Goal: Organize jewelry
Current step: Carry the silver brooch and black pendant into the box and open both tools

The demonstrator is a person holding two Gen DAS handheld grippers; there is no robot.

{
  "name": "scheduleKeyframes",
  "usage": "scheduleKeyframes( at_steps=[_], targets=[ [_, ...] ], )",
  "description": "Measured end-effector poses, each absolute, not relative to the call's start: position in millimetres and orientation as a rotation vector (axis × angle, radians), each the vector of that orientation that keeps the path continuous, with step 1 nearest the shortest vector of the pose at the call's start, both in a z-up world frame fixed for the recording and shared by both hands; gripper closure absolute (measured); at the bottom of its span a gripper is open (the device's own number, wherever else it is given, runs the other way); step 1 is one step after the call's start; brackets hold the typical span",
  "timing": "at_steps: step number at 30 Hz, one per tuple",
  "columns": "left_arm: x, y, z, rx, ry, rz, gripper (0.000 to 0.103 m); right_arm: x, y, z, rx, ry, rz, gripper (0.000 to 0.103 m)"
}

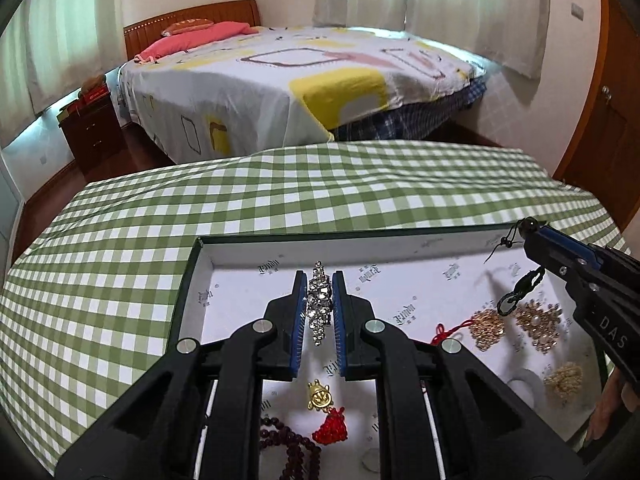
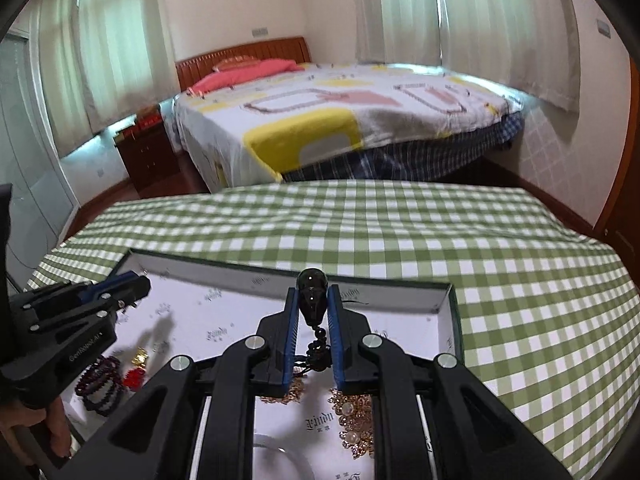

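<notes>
Left gripper (image 1: 319, 300) clamped on rhinestone brooch (image 1: 319, 308), jaws pinching its narrow sides. Brooch long axis running along the fingers, tip poking out past the fingertips, hanging above the white floor of the box tray (image 1: 192, 276). Directly below and nearer the wrist: gold charm with red tassel (image 1: 320, 398), dark red bead bracelets (image 1: 292, 448) at lower left. Bare tray floor ahead of the brooch tip, toward the far wall.

Further right, right gripper (image 2: 314, 304) clamped on black bead pendant (image 2: 312, 292), big bead up at the fingertips, string of small beads and cord trailing back between the pads, so long axis also along the fingers. In the left view its cord loop dangling free over the tray. Under and just beside it: gold filigree brooches (image 1: 486, 328), pearl cluster (image 1: 562, 378), red cord (image 1: 448, 330).

Both pieces over the tray, not yet set down. Judgement: each hand over its own half, left for left side, right for right side; release needs a straight drop onto clear floor, ahead of the pieces lying there.
</notes>
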State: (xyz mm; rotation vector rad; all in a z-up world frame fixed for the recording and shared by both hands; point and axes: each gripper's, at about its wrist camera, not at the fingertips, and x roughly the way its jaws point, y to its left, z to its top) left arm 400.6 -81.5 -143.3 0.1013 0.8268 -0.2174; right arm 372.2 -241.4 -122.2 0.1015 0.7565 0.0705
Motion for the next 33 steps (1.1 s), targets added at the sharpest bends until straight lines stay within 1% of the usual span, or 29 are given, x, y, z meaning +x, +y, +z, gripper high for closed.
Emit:
scheduleKeyframes(
  at_steps=[13,21,23,25,26,28,29,31,33],
  targets=[
    [421,-86,-164,0.119,0.939,-0.205,0.090,397,-245,-145,0.139,0.943,0.064,0.088],
    [428,-82,-170,0.105,0.972,-0.204,0.089,401,-248,-152,0.155,0.983,0.067,0.088],
    [429,-83,-169,0.106,0.972,-0.205,0.084,401,-247,-151,0.151,0.982,0.064,0.087],
    [429,-83,-170,0.113,0.970,-0.203,0.071,401,-248,-151,0.156,0.982,0.063,0.085],
    [429,-84,-170,0.116,0.969,-0.203,0.068,401,-248,-151,0.157,0.982,0.061,0.083],
    [428,-85,-169,0.120,0.964,-0.204,0.061,401,-249,-151,0.157,0.979,0.057,0.070],
    [427,-85,-168,0.122,0.962,-0.205,0.059,401,-248,-150,0.155,0.975,0.054,0.068],
    [426,-86,-167,0.124,0.957,-0.206,0.049,400,-248,-149,0.150,0.970,0.053,0.062],
    [424,-86,-165,0.125,0.942,-0.202,0.044,397,-247,-147,0.140,0.954,0.047,0.055]
  ],
)
